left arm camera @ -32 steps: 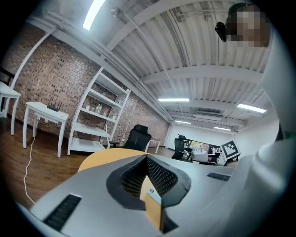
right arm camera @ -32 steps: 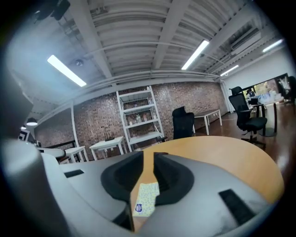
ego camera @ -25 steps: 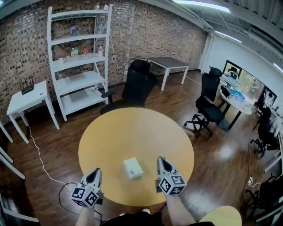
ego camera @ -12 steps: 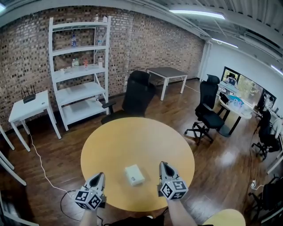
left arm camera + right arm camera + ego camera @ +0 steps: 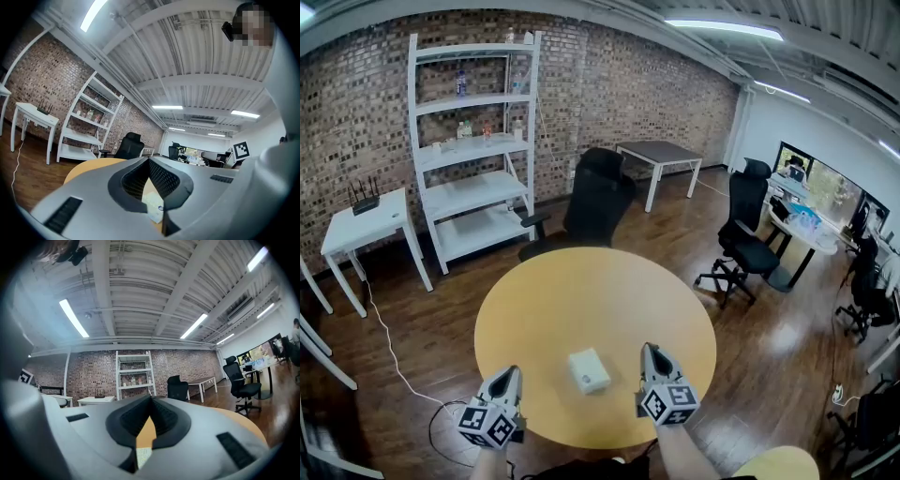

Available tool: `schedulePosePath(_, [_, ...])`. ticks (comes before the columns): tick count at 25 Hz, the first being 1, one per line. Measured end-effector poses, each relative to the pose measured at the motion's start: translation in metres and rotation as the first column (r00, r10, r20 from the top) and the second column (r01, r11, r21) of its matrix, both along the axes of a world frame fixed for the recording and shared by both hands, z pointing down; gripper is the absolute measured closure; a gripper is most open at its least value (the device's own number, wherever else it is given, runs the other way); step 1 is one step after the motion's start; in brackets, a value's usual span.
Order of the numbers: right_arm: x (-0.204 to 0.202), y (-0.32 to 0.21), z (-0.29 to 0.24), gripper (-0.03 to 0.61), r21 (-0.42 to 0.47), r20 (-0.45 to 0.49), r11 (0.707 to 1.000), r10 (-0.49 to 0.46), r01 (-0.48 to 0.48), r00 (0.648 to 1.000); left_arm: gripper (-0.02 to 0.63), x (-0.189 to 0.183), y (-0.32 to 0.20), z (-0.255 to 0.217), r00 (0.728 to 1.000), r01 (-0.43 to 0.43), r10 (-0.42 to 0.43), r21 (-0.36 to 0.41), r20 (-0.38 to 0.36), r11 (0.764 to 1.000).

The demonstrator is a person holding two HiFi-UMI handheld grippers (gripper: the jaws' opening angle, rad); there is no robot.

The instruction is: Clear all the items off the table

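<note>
A small white box (image 5: 589,369) lies on the round yellow-wood table (image 5: 581,291), near its front edge. My left gripper (image 5: 508,375) hangs at the table's front left rim, left of the box, its jaws shut with nothing between them. My right gripper (image 5: 651,352) sits over the table to the right of the box, also shut and empty. Through the narrow slot under the left gripper's (image 5: 149,160) closed tips a bit of the white box (image 5: 153,208) shows. The right gripper view shows the right gripper (image 5: 151,398) with tips meeting, and the box (image 5: 142,456) low between them.
A black office chair (image 5: 598,192) stands behind the table. White shelves (image 5: 473,141) with bottles line the brick wall, with a small white table (image 5: 366,216) to their left. More chairs (image 5: 748,225) and desks stand at the right. A cable (image 5: 389,352) runs over the wood floor.
The view has shifted slightly; both grippers stay shut beside the box, and the box has not moved.
</note>
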State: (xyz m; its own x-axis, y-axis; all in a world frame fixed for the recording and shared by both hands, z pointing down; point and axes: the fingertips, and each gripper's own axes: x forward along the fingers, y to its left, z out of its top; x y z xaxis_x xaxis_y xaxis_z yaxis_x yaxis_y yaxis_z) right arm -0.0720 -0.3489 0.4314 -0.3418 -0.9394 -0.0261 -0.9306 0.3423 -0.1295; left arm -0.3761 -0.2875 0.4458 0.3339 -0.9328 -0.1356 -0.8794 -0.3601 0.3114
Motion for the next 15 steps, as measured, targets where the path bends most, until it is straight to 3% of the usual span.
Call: schedulePosePath(15, [-0.01,-0.003,-0.016,0.577,0.05,-0.027,0.999,-0.001,0.003,1.0,0.623,-0.007,0.001,-0.006,1.0,0.001,-0.002,0.032,0.016,1.0])
